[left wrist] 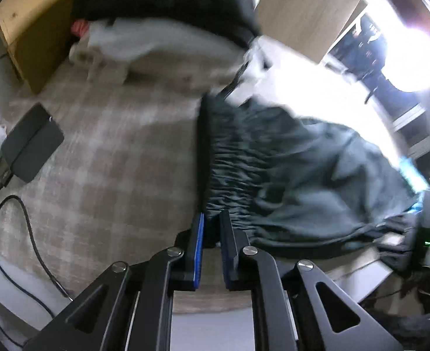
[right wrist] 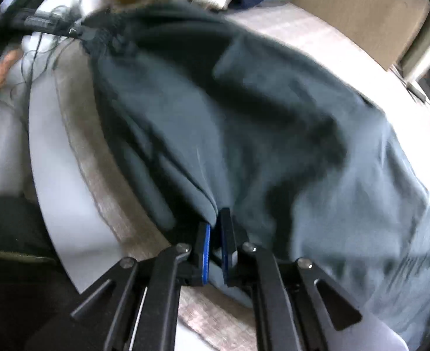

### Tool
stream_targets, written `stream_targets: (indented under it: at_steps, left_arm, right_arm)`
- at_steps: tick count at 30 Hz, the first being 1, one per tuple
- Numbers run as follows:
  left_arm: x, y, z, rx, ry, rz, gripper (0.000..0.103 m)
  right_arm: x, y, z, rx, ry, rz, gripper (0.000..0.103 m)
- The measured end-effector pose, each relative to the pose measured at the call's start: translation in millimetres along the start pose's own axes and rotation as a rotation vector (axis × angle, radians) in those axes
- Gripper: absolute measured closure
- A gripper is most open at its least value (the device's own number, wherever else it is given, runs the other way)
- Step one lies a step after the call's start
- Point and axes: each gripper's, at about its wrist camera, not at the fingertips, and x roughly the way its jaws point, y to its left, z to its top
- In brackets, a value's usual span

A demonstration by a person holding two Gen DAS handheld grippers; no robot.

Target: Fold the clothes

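A dark grey-green garment with a gathered elastic waistband (left wrist: 288, 175) lies stretched over a plaid bedspread (left wrist: 112, 152). My left gripper (left wrist: 212, 219) is shut on the waistband's near end, and the band runs away from it. In the right wrist view the same garment (right wrist: 259, 122) fills the frame. My right gripper (right wrist: 216, 222) is shut on a bunched fold of its near edge. Both views are blurred by motion.
A pile of white and black clothes (left wrist: 162, 26) lies at the far end of the bed by a wooden headboard (left wrist: 30, 23). A black device with cables (left wrist: 30, 143) sits at the left. A bright lamp (left wrist: 411, 58) glares at the right. The bed's white edge (right wrist: 60, 175) runs along the left.
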Motion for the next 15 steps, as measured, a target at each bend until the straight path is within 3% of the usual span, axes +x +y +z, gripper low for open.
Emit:
stream_targets:
  at_steps: [1,3,4,5,8,11,13,15]
  left_arm:
    - [1,4,0,-0.013,0.004,-0.009,0.090]
    - [-3,8,0,-0.026,0.000,-0.029,0.086]
    - [-11,9,0,-0.025,-0.011,-0.040,0.083]
    - [-19,9,2,-0.020,-0.030,-0.042,0.074]
    - [-36,11,12,-0.020,-0.091,-0.056,0.056]
    - [-22,10,34,-0.021,-0.095,-0.047,0.055]
    - [-6,8,43,0.008,-0.072,-0.037,0.051]
    - [16,5,47,0.042,-0.031,-0.013,0.047]
  right_arm:
    - [-5,-1,3,-0.002,0.013,-0.002,0.096]
    - [-15,-7,9,0.026,0.032,0.024,0.080]
    - [-21,-12,12,0.056,0.038,0.052,0.077]
    - [-31,-18,17,0.095,0.012,0.094,0.075]
    - [-58,-29,44,0.196,-0.099,0.221,0.074]
    - [-64,-27,80,0.262,-0.218,0.290,0.074]
    - [-54,-10,97,0.272,-0.243,0.301,0.074]
    - [-28,4,108,0.251,-0.188,0.286,0.074]
